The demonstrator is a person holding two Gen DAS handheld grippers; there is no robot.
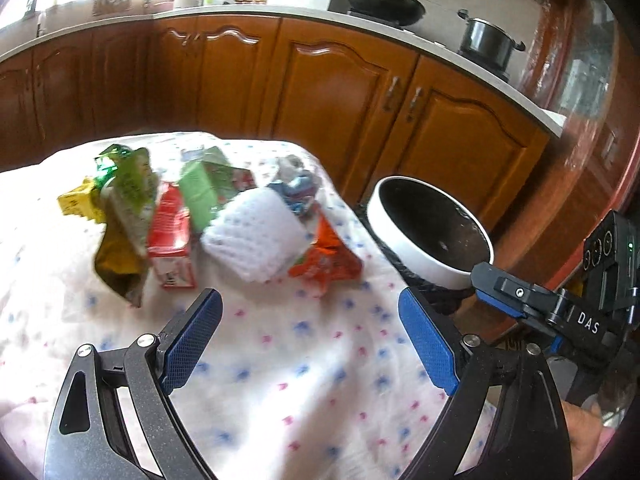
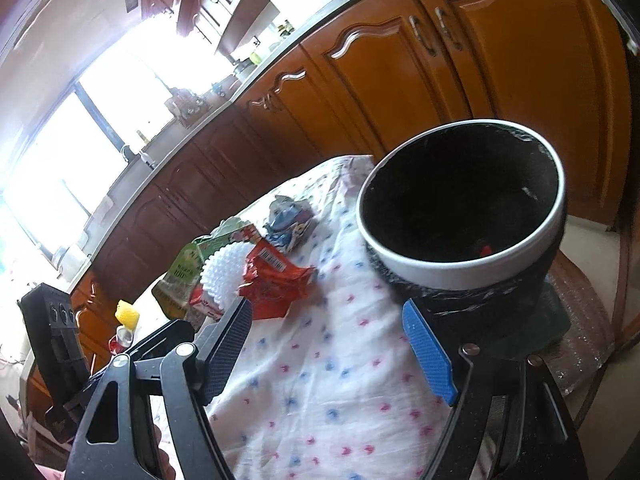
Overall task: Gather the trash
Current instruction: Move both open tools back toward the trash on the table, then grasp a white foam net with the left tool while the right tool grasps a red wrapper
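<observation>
A heap of trash lies on the cloth-covered table (image 1: 280,380): a green and yellow snack bag (image 1: 120,216), a red carton (image 1: 170,240), a green carton (image 1: 204,188), a white foam net (image 1: 252,236), an orange-red wrapper (image 1: 326,258) and a blue-white wrapper (image 1: 296,188). My left gripper (image 1: 310,300) hovers just short of the heap, open and holding nothing. The white-rimmed bin (image 2: 420,268) with its black liner stands at the table's right edge. My right gripper (image 2: 326,312) is open and bare, between the bin and the red wrapper (image 2: 276,276). A small red scrap (image 2: 484,250) lies inside the bin.
Wooden kitchen cabinets (image 1: 340,92) run behind the table under a white counter with a wok (image 1: 384,4) and a pot (image 1: 488,40). A yellow box (image 1: 76,200) lies at the heap's far left. The bin rests on a round side surface (image 2: 580,340).
</observation>
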